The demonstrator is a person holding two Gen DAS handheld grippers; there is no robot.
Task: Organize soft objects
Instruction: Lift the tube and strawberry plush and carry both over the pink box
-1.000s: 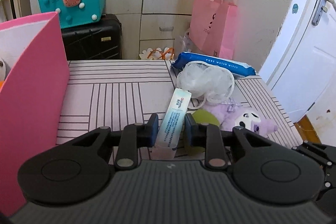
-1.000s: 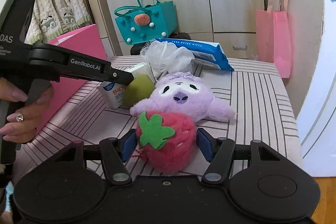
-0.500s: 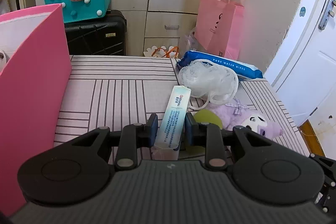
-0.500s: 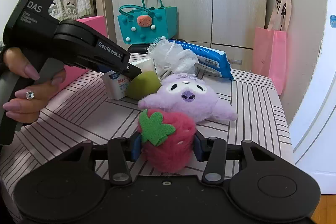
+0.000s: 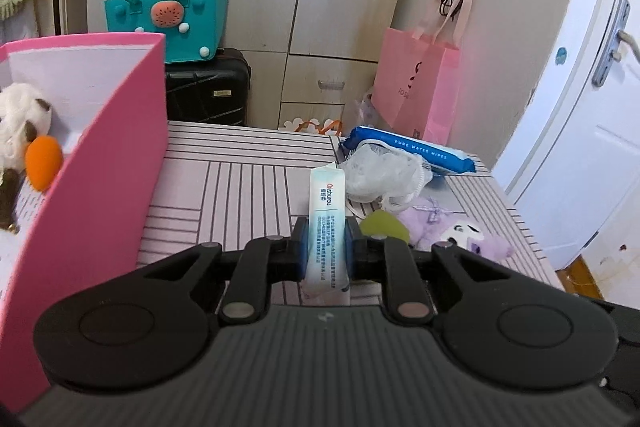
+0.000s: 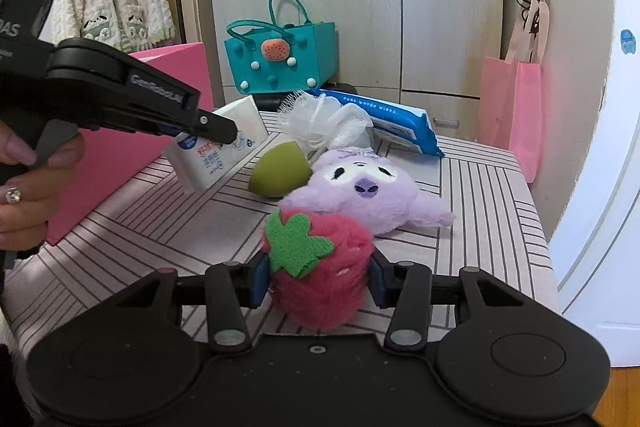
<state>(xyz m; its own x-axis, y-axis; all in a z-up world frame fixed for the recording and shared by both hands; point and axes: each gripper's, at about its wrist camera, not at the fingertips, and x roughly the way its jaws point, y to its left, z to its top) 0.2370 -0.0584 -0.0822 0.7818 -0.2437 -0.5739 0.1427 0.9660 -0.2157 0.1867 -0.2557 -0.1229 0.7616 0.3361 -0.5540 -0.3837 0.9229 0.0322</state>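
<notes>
My left gripper is shut on a white tissue pack and holds it above the striped table; it shows from the side in the right wrist view. My right gripper is shut on a red plush strawberry lifted just off the table. A purple plush toy, a green sponge and a white mesh pouf lie behind it. The pink box at the left holds a white plush and an orange sponge.
A blue wet-wipes pack lies at the table's far edge. Beyond the table stand a black suitcase with a teal bag on it, wardrobes, and a pink bag on the wall. A white door is at the right.
My left gripper has lifted the tissue pack off the table and risen, showing the inside of the pink box. My right gripper has closed on the strawberry and raised it slightly.
</notes>
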